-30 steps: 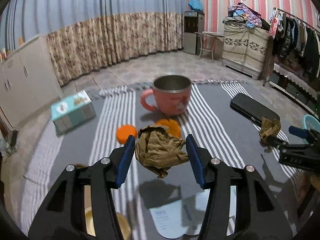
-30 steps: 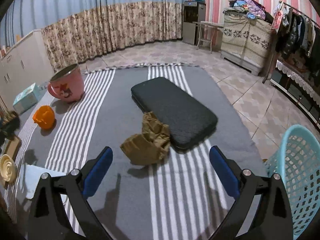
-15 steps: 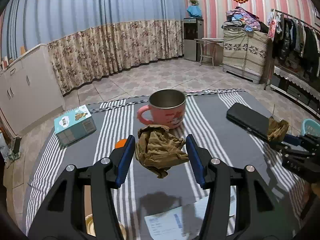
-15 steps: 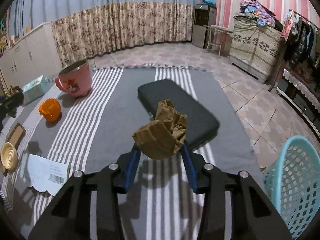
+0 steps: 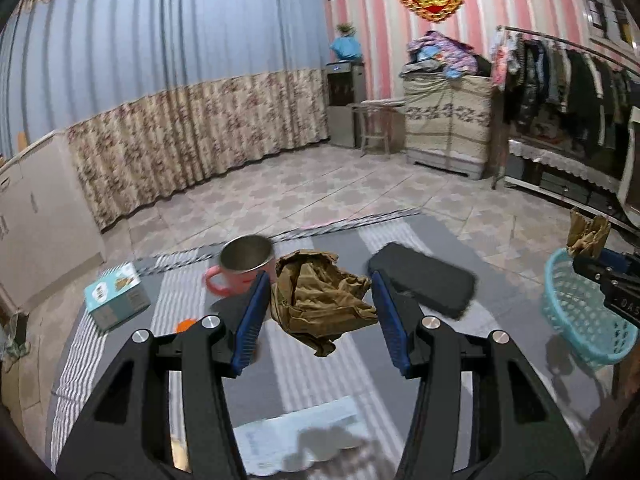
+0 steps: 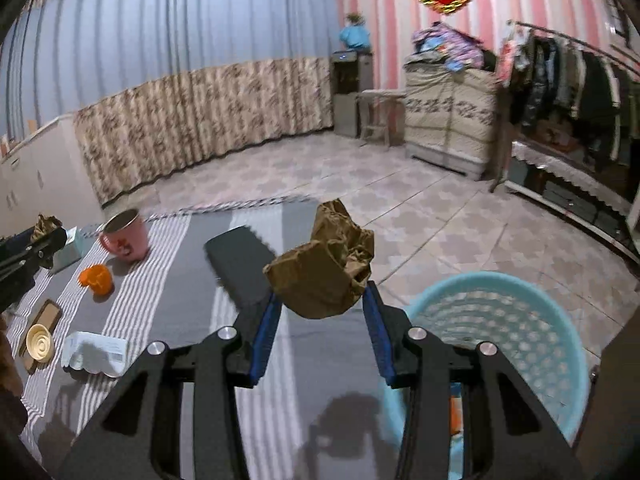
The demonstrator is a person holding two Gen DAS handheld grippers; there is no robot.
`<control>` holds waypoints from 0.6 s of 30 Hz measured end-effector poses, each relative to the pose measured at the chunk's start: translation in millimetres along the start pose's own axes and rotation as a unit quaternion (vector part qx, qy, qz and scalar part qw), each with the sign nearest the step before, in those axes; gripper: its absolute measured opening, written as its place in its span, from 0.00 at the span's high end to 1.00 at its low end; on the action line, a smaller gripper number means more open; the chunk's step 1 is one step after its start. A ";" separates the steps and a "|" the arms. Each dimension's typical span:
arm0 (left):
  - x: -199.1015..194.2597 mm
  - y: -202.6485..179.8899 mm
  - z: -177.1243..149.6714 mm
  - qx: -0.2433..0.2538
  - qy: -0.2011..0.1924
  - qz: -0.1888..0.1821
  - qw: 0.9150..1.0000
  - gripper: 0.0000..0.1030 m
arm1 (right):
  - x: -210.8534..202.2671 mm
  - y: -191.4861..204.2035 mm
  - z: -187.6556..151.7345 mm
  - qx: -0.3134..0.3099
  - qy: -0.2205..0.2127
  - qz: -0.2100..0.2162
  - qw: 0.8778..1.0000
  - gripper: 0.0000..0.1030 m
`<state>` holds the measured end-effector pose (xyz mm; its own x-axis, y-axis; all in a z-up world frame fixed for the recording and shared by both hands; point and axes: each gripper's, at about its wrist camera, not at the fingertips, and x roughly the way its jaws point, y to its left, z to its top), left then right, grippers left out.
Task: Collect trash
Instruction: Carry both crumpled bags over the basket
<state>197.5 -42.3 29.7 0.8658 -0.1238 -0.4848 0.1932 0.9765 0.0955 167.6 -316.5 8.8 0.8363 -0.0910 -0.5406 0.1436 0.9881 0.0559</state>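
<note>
My left gripper is shut on a crumpled brown paper wad and holds it above the striped grey cloth. My right gripper is shut on a second crumpled brown paper wad, lifted beside the light blue mesh basket. In the left wrist view the basket sits at the far right, with the right gripper and its paper above its far rim. In the right wrist view the left gripper shows at the left edge.
On the cloth lie a pink mug, an orange cap, a black flat case, a teal box, a white label sheet, and a cream disc on a brown card. Tiled floor lies beyond.
My right gripper shut on its paper wad, lifted it off the cloth and carried it right to the basket. My left gripper rose and swung right with its wad.
</note>
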 end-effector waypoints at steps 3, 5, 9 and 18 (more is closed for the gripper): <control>-6.0 -25.7 5.4 0.015 -0.010 -0.014 1.000 0.50 | -16.9 -25.2 -7.2 0.013 -0.006 -0.034 0.999 0.59; -10.8 -42.8 6.0 0.023 -0.016 -0.026 0.999 0.50 | -27.5 -44.2 -14.0 0.022 -0.007 -0.061 0.998 0.59; -14.7 -78.1 4.1 0.030 -0.012 -0.058 0.998 0.50 | -38.1 -74.7 -22.0 0.015 -0.004 -0.111 0.994 0.59; -5.6 -149.2 -5.3 0.054 -0.005 -0.108 0.993 0.50 | -30.8 -132.9 -29.2 0.071 -0.002 -0.105 0.992 0.59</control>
<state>161.4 -186.4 13.5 0.8036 -0.3297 -0.4955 0.4217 0.9029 0.0831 107.4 -441.4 -6.5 0.7823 -0.2937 -0.5494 0.3880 0.9196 0.0610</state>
